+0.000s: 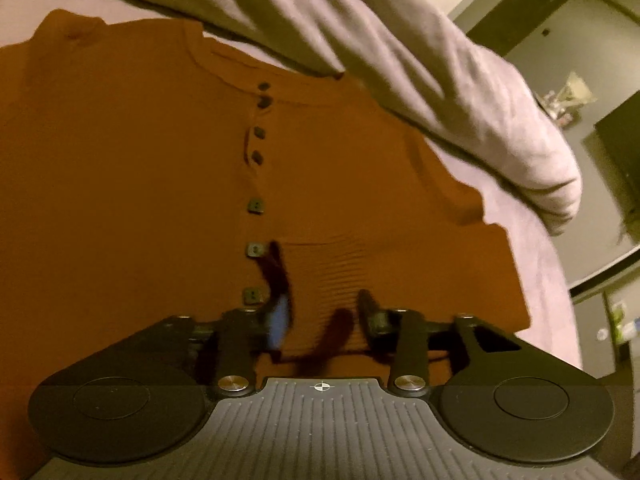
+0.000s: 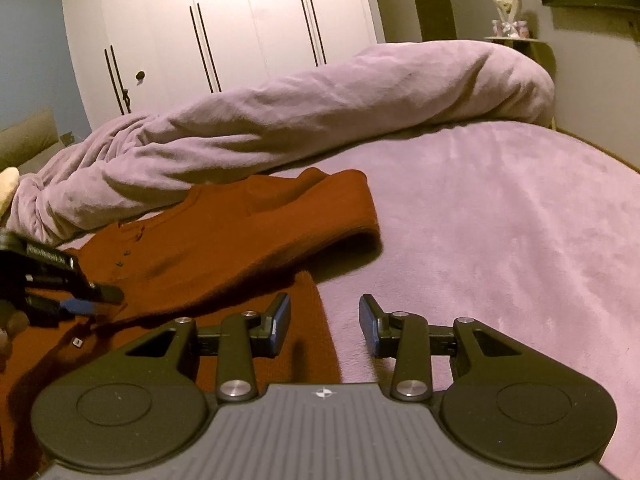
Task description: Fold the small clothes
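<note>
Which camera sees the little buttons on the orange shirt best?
The left wrist view: the dark square buttons run down the rust-orange knit shirt, facing the camera. The right wrist view shows only a few tiny ones, from the side.

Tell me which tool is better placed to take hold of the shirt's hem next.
Left. The left tool sits open right over the rust shirt near its buttons; the right tool straddles the shirt's edge, half over the purple bedspread.

One rust shirt (image 1: 160, 184), perhaps seven buttons (image 1: 255, 205).
</note>
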`<state>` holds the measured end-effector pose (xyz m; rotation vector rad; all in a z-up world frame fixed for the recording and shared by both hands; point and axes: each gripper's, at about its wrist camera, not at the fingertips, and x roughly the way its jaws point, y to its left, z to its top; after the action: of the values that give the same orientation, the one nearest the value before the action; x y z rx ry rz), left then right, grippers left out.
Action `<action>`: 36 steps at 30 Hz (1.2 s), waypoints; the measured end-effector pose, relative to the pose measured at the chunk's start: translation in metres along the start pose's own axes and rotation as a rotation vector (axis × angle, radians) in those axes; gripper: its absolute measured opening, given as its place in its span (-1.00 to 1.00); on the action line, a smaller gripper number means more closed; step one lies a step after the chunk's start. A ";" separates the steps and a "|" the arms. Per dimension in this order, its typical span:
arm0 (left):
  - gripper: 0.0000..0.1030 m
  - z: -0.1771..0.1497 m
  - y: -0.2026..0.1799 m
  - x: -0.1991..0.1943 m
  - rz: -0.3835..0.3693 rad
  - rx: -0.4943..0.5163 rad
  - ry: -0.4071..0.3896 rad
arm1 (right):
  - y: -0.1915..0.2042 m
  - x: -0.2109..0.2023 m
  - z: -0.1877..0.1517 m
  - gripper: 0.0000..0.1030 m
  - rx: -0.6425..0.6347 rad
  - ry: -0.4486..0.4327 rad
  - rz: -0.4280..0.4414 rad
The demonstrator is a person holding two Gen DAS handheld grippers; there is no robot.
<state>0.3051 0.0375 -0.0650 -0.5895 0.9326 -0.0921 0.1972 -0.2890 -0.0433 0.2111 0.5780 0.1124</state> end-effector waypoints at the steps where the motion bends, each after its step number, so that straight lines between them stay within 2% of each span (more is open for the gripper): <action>1: 0.14 0.000 -0.001 0.000 0.000 0.000 0.006 | 0.000 0.000 0.000 -0.27 -0.003 -0.001 0.000; 4: 0.29 0.001 -0.006 -0.005 0.004 0.023 0.004 | 0.000 0.000 0.000 -0.25 -0.002 0.001 0.002; 6: 0.13 0.001 -0.008 -0.001 0.012 0.050 0.017 | -0.001 -0.001 0.000 -0.25 0.008 0.001 0.004; 7: -0.10 0.001 -0.008 0.003 0.018 0.052 0.034 | -0.002 0.000 -0.001 -0.25 0.016 0.003 0.009; 8: -0.44 0.001 -0.009 0.006 0.019 0.056 0.041 | -0.003 0.001 -0.001 -0.25 0.028 0.008 0.014; 10: -0.89 0.001 -0.008 0.011 0.045 0.075 0.052 | -0.004 0.002 -0.001 -0.25 0.050 0.013 0.025; 14: -0.90 0.003 -0.004 0.005 0.018 0.065 0.042 | -0.004 0.001 0.000 -0.26 0.064 0.019 0.044; 17: -0.90 0.007 -0.008 -0.005 0.006 0.089 0.011 | -0.006 0.002 0.000 -0.27 0.082 0.028 0.051; 19: -0.90 0.011 -0.010 -0.012 -0.005 0.098 -0.012 | -0.009 0.003 0.000 -0.38 0.116 0.037 0.062; 24: -0.90 0.027 -0.013 -0.033 0.002 0.139 -0.078 | -0.015 0.005 0.001 -0.38 0.186 0.056 0.062; 26: -0.90 0.039 -0.007 -0.044 0.019 0.144 -0.112 | -0.018 0.004 0.002 -0.38 0.214 0.052 0.068; 30: -0.90 0.062 0.013 -0.067 0.094 0.147 -0.190 | -0.042 0.007 0.001 -0.38 0.443 0.072 0.161; 32: -0.90 0.069 0.026 -0.074 0.146 0.152 -0.216 | -0.051 0.012 -0.001 -0.38 0.533 0.084 0.178; 34: -0.90 0.072 0.041 -0.075 0.197 0.145 -0.220 | -0.052 0.014 -0.002 -0.38 0.542 0.089 0.161; 36: -0.88 0.070 0.057 -0.068 0.240 0.125 -0.187 | -0.049 0.016 -0.003 -0.38 0.527 0.090 0.150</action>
<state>0.3087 0.1382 -0.0136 -0.3600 0.8030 0.1179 0.2107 -0.3331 -0.0655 0.7650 0.6743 0.1131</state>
